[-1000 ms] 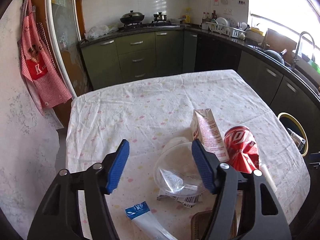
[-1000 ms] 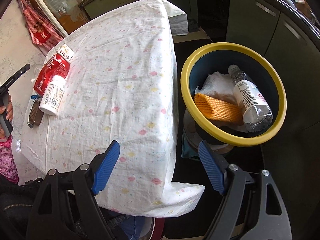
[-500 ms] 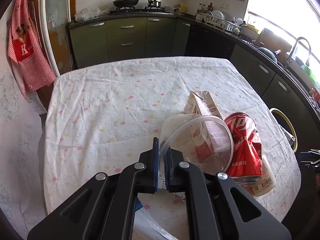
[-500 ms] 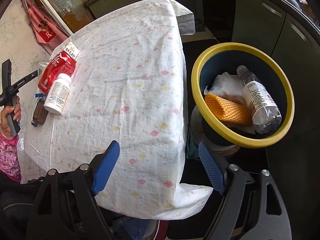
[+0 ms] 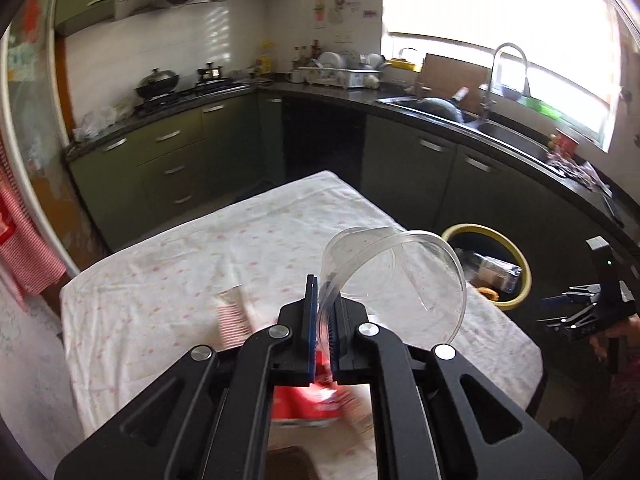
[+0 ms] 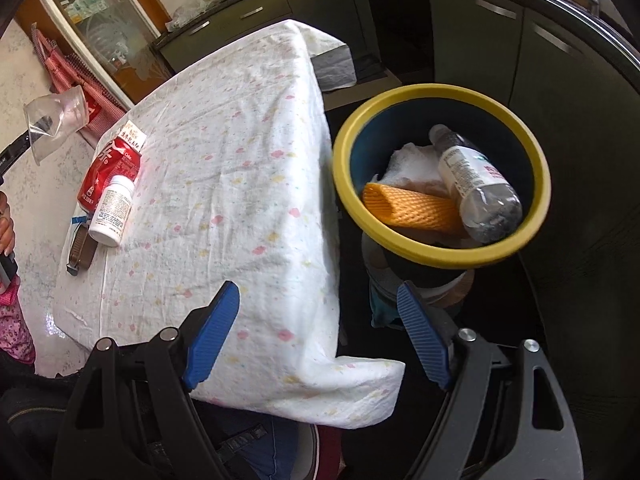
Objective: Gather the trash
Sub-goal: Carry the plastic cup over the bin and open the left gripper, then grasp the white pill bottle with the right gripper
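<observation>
My left gripper is shut on the rim of a clear plastic cup and holds it in the air above the table; the cup also shows in the right wrist view. A crushed red can, a white pill bottle and a milk carton lie on the tablecloth. A yellow-rimmed trash bin stands beside the table and holds a plastic bottle, an orange foam net and white paper. My right gripper is open and empty, over the table's corner next to the bin.
The table has a white flowered cloth that hangs over the corner. A brown item lies at the table's near edge. Dark green kitchen cabinets and a sink counter run behind. The bin also shows in the left wrist view.
My left gripper closed on the cup's rim and lifted it off the table, swinging right toward the bin. The right gripper stayed open and shifted slightly.
</observation>
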The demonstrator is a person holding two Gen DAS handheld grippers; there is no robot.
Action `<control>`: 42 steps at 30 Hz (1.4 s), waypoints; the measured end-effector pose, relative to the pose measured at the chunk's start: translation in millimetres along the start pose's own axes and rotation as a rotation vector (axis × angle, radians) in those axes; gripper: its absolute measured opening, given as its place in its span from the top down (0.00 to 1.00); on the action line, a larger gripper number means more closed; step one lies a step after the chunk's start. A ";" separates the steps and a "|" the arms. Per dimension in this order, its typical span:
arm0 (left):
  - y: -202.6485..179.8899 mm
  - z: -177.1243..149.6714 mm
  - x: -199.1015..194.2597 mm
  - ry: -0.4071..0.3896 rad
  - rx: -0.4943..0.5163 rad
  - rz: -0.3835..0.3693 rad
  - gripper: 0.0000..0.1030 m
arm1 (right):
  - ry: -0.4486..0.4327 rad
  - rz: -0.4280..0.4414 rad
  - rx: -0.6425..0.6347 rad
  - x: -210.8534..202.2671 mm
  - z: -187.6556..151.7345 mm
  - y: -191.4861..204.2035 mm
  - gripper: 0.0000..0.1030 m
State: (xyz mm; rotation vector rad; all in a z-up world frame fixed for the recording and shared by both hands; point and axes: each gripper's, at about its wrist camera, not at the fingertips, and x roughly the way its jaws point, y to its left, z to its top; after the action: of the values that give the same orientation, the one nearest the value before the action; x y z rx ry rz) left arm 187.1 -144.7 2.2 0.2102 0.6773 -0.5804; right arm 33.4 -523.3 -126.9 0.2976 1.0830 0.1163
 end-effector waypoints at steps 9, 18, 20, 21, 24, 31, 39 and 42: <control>-155.1 51.2 115.3 0.115 0.204 -0.225 0.94 | -0.075 -0.043 0.184 -35.4 -49.2 -73.5 0.25; -239.3 61.3 243.8 0.268 0.232 -0.209 0.94 | -0.102 -0.019 0.265 -41.1 -71.7 -103.5 0.25; -247.4 60.4 255.0 0.278 0.234 -0.199 0.77 | -0.104 -0.016 0.273 -41.6 -72.3 -105.6 0.24; -250.4 61.3 256.3 0.272 0.240 -0.184 0.63 | -0.108 -0.015 0.273 -42.1 -73.3 -106.0 0.24; -245.2 66.9 238.9 0.234 0.205 -0.207 0.58 | -0.106 -0.011 0.267 -41.6 -74.8 -104.4 0.24; -181.3 81.7 133.4 0.069 0.107 -0.256 0.39 | -0.090 -0.004 0.260 -32.7 -70.7 -96.1 0.24; -59.1 59.3 4.9 -0.188 -0.026 -0.016 0.14 | -0.051 -0.012 0.157 -20.7 -46.4 -53.0 0.24; -9.5 38.3 -21.3 -0.235 -0.081 0.123 0.11 | -0.034 -0.012 0.109 -15.3 -34.4 -33.0 0.24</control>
State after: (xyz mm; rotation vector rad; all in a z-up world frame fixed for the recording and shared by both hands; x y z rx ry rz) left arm 188.5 -157.2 45.3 0.1048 0.4555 -0.4499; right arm -5.8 -552.2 -138.5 0.3896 1.0588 0.0410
